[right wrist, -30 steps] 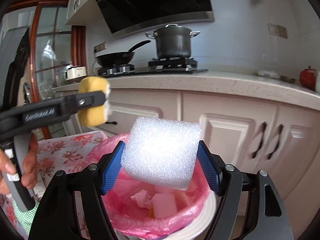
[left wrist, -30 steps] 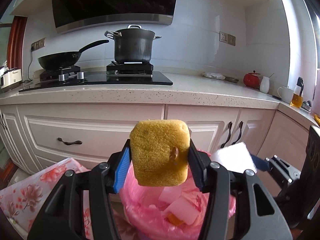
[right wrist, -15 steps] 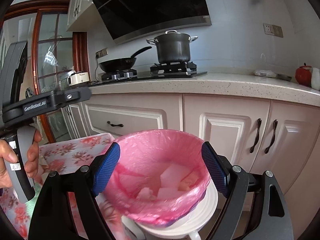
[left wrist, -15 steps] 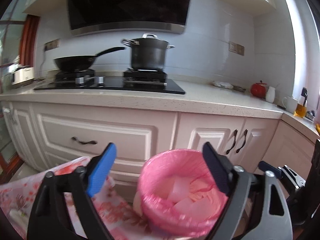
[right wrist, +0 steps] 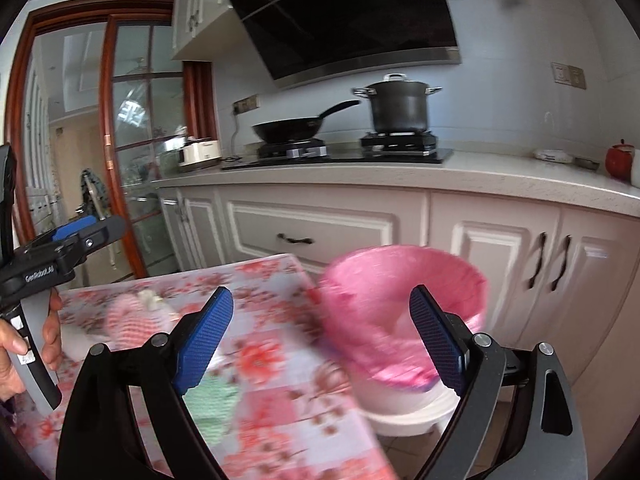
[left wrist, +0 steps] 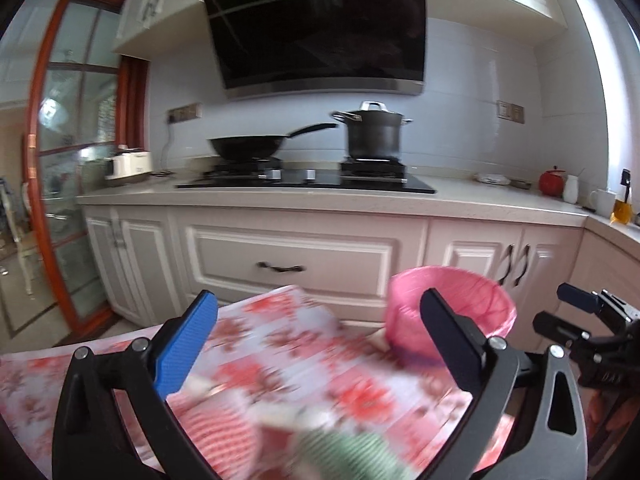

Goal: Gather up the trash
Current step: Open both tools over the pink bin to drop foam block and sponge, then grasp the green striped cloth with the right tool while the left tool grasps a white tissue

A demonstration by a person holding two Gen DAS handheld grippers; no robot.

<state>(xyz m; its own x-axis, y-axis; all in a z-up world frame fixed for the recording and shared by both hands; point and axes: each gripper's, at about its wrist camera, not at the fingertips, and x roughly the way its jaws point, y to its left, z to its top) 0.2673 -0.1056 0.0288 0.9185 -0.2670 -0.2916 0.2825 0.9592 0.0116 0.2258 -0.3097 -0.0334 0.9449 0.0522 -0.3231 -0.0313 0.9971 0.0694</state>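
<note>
The white bin with a pink bag (left wrist: pixel 448 308) stands on the floor beside the table, right of centre; in the right wrist view the bin (right wrist: pixel 400 312) sits between my right fingers. My left gripper (left wrist: pixel 316 344) is open and empty above the floral tablecloth (left wrist: pixel 280 340). My right gripper (right wrist: pixel 322 340) is open and empty over the table's corner (right wrist: pixel 280 276). Blurred pink-striped (left wrist: pixel 216 432) and green-striped (left wrist: pixel 352 456) items lie on the cloth below the left gripper; they also show in the right wrist view (right wrist: pixel 128 320) (right wrist: pixel 212 404).
Kitchen cabinets (left wrist: pixel 288 256) and a counter with a wok (left wrist: pixel 248 148) and a pot (left wrist: pixel 372 136) run behind the table. A red-framed glass door (left wrist: pixel 48 184) is at the left. The left gripper's body (right wrist: pixel 60 248) shows at the left of the right wrist view.
Both grippers opened and let go of the yellow sponge and the white foam over the bin. Both have since swung left, from over the bin to over the table.
</note>
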